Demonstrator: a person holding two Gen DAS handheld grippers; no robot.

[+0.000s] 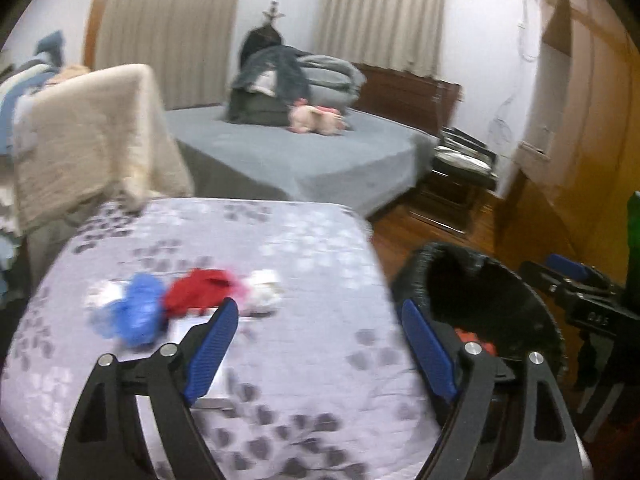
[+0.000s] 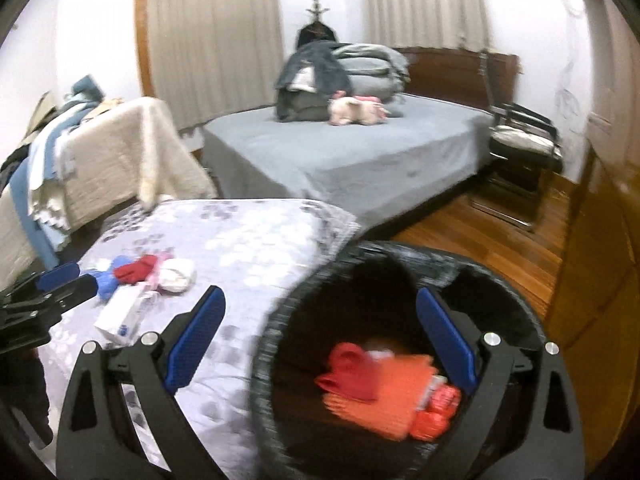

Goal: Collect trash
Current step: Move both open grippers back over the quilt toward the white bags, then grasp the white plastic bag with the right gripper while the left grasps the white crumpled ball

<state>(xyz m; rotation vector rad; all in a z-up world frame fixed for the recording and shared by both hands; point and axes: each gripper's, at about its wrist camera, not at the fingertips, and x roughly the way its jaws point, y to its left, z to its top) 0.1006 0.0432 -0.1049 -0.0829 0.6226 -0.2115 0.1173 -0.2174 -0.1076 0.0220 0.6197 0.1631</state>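
Right gripper [image 2: 320, 336] hangs over the black bin [image 2: 280, 320], jaws spread, empty. Bin holds red and orange scraps [image 2: 384, 384], blurred. Left gripper [image 1: 320, 344] also spread, empty, above the flowered bedspread [image 1: 280, 240]. Trash pile on the bedspread: blue wad [image 1: 136, 308], red wad [image 1: 196, 290], white wad [image 1: 262, 292], white box [image 2: 120, 316]. Motion blur hides details; box mostly hidden in left view.

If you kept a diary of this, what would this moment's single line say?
left claw: open, empty, over bedspread | right claw: open, empty, above bin | scraps: on bedspread | bin: red, orange trash
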